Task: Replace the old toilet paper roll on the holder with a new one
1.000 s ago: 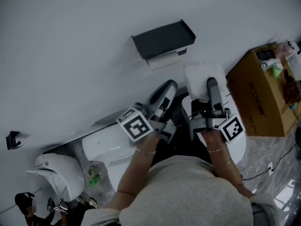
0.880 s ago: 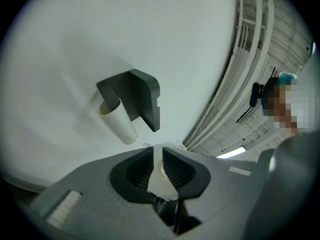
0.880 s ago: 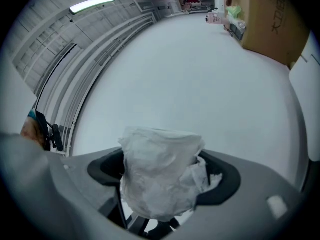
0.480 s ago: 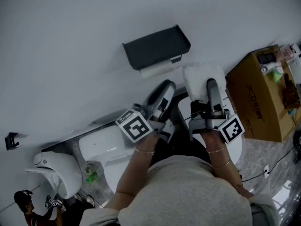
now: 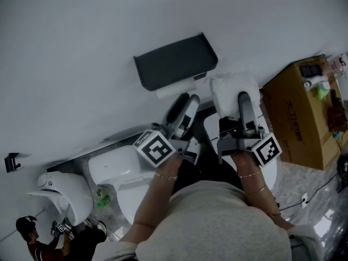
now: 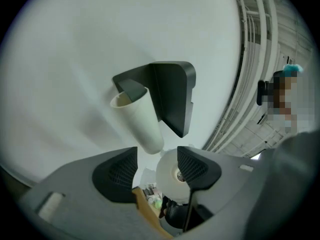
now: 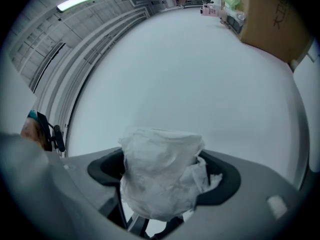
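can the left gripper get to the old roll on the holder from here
Probably yes: the left gripper is empty, its jaws opening, and the old roll sticks out from the dark holder just ahead, with nothing between.

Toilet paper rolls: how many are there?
2. A nearly used-up roll sits on the wall holder; a wrapped roll is clamped in the right gripper. More may be hidden.
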`<state>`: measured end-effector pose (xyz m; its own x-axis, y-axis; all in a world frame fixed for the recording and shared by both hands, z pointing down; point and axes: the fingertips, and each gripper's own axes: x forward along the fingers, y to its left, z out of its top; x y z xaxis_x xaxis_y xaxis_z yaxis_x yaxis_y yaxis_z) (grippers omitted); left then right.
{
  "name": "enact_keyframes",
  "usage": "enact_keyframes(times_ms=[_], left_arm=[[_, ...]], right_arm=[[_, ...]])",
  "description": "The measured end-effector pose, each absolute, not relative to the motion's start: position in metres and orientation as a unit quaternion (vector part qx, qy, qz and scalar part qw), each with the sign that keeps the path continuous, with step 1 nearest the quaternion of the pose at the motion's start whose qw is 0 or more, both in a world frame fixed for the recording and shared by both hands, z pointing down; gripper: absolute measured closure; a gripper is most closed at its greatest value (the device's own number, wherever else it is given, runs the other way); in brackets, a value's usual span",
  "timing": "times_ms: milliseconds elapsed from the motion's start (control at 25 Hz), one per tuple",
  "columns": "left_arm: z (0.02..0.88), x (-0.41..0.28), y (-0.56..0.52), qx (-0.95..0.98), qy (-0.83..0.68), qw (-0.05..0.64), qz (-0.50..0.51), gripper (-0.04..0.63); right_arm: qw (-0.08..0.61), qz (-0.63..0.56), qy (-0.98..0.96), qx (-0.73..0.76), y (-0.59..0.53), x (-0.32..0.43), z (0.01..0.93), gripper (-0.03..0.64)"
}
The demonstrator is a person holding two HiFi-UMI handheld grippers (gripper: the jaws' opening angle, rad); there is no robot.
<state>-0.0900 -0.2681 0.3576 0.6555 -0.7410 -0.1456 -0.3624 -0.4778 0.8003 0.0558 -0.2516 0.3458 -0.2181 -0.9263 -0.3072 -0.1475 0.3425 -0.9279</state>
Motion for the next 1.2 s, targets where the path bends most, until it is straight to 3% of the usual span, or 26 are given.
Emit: enact_keyframes(times_ms=[160,760,1200], left_arm=[[0.368,-0.087,-0.296,0.799,-0.370,0.394,-0.262,0.334],[0.363,-0.072,-0.325,0.783,-0.368,0.386,-0.320,0.335],[0.358,-0.072,-0.321,0.784,-0.356,0.385,-0.334,0.383]], right_arm=[[0.469,-0.417,0.664,-0.407,-0.280,0.072,0.356,0.195],[0.460,-0.436,0.665,-0.394,-0.309,0.092,0.370,0.195],[0.458,-0.440,0.668,-0.388,-0.311,0.091,0.369,0.195]])
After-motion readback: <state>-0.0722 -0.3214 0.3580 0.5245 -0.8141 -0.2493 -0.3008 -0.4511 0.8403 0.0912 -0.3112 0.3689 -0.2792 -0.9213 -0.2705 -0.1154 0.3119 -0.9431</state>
